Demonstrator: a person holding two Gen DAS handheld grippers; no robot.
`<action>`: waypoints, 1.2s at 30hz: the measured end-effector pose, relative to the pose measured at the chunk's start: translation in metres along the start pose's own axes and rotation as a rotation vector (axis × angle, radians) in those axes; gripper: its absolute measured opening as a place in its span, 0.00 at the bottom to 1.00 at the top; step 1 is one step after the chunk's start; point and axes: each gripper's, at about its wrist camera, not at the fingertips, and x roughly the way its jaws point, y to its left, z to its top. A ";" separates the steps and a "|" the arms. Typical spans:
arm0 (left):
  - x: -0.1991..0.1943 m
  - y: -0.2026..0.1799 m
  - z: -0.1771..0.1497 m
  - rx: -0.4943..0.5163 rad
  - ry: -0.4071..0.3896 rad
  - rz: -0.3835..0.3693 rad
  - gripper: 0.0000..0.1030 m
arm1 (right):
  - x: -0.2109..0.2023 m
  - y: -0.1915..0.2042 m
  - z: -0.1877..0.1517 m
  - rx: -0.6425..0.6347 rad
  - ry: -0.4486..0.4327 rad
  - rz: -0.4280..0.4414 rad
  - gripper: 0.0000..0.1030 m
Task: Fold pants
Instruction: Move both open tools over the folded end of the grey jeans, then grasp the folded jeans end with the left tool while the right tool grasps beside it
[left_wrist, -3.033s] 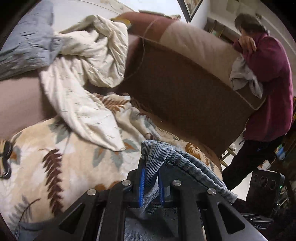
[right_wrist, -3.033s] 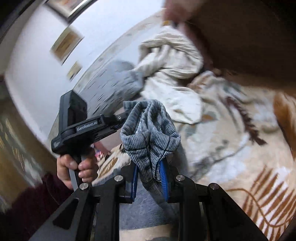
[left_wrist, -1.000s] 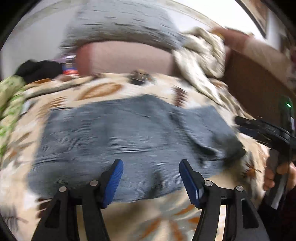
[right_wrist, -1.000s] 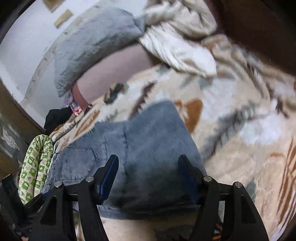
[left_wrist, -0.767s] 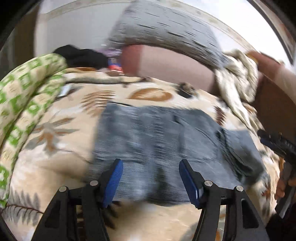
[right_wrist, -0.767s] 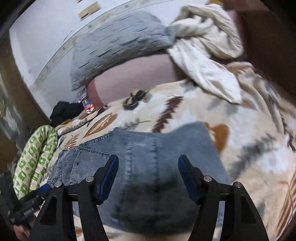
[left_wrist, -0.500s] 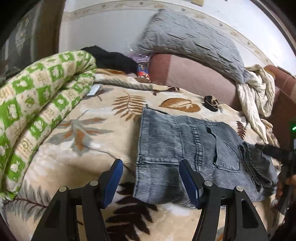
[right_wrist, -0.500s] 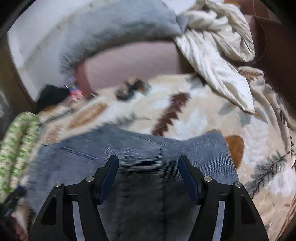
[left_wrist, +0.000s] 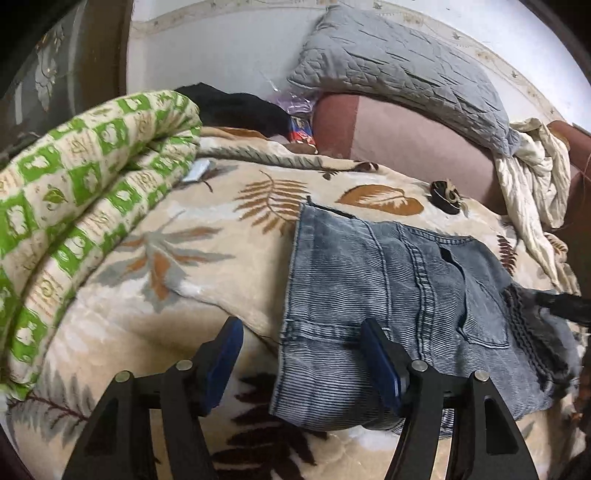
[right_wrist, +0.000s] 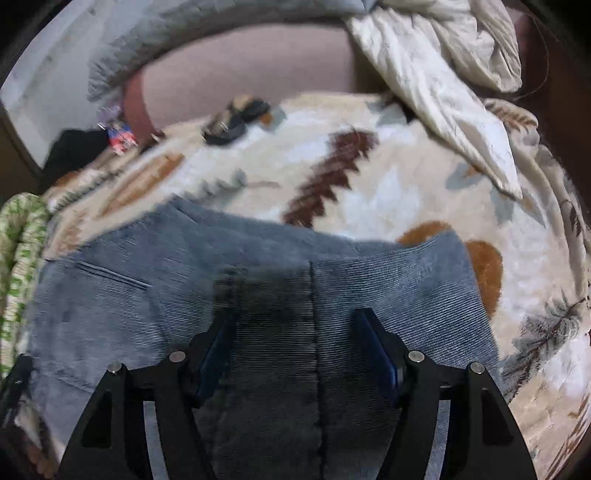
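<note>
Pants apparently now flat on blanket; both grippers, formerly clamped, released

A leaf-patterned blanket is being spread over the bed, a green checked quilt is being rolled beside it, and a grey pillow is being propped behind.

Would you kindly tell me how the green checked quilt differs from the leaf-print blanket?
The green checked quilt is rolled into a thick bundle; the leaf-print blanket lies spread flat. The quilt carries green squares, the blanket brown and grey leaves. The pants lie on the blanket, not on the quilt. Both have a cream ground.
</note>
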 end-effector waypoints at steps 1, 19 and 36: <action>0.000 0.001 0.000 -0.005 0.001 0.002 0.67 | -0.008 0.000 -0.001 -0.005 -0.014 0.000 0.67; -0.044 0.025 -0.018 -0.087 -0.028 0.009 0.69 | -0.032 0.006 -0.050 0.004 0.073 -0.006 0.72; -0.034 0.043 -0.019 -0.189 0.012 -0.188 0.74 | 0.005 0.290 0.042 -0.541 0.190 0.379 0.72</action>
